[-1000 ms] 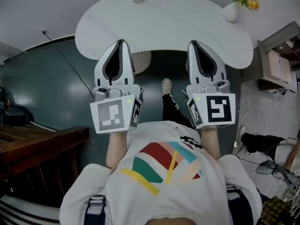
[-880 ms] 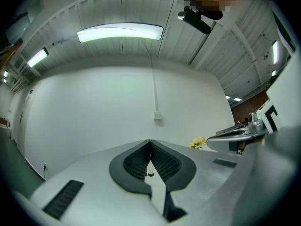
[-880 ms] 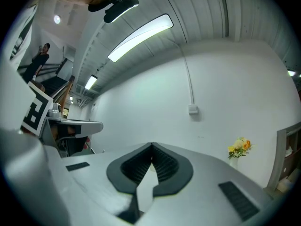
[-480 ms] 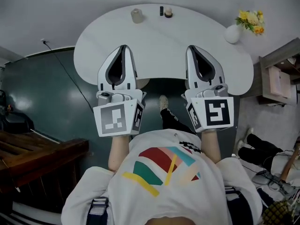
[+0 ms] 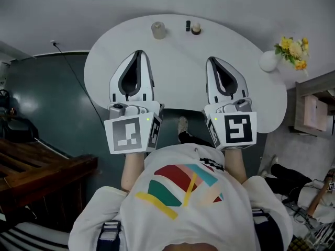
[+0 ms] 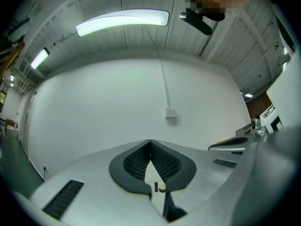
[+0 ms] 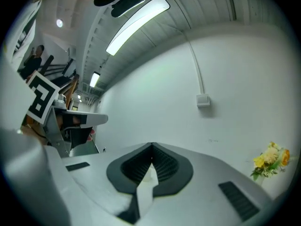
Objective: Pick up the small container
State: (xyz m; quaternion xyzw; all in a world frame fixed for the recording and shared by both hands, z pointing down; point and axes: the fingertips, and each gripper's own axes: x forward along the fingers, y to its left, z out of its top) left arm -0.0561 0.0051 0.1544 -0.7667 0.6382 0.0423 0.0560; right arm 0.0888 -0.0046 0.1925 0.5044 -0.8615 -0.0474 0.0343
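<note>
Fingers on left gripper [image 5: 138,52] and right gripper [image 5: 211,60] were together, empty. Small container [image 5: 158,30] stood at counter [image 5: 178,61] far edge; we judged: open first, approach level.

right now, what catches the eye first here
The left gripper and right gripper, both shut and empty, reach side by side over the near edge of the white table. The small container stands untouched near its far edge, and yellow flowers brighten the right end.
</note>
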